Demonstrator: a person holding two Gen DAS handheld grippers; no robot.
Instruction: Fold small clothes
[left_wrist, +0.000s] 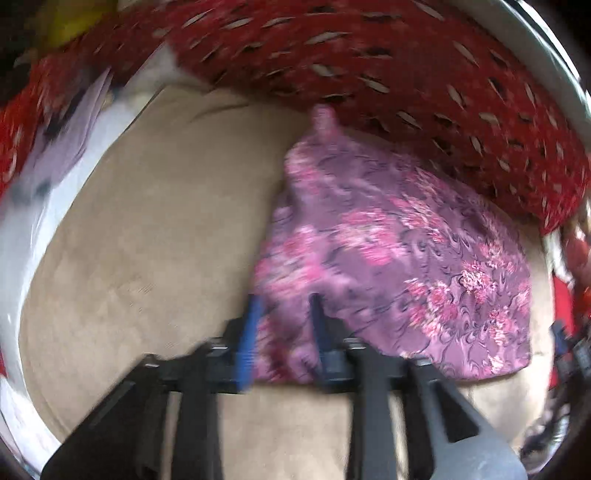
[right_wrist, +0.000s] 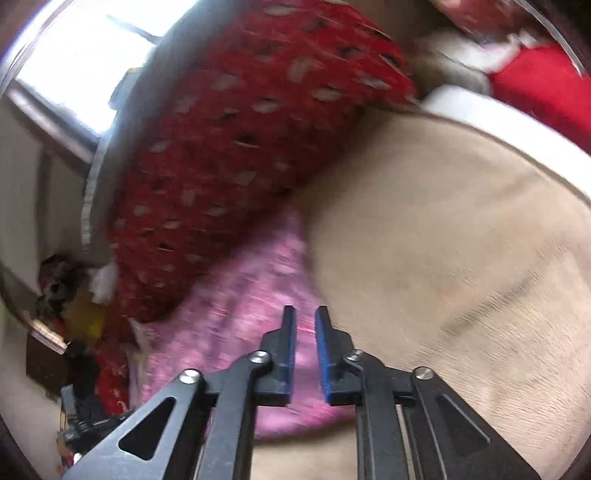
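Beige cloth (left_wrist: 147, 240): work surface | left gripper (left_wrist: 284, 306): fingers apart, straddling garment's near edge | purple floral garment (left_wrist: 388, 251): flat on cloth, against red patterned pillow (left_wrist: 406, 74) | right gripper (right_wrist: 304, 317): fingers narrowly apart over garment, nothing held.

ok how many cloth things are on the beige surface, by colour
purple-pink floral garment: 1
red patterned cloth: 1
total: 2, both lying on the beige surface; other red bits at the edges are too blurred to count
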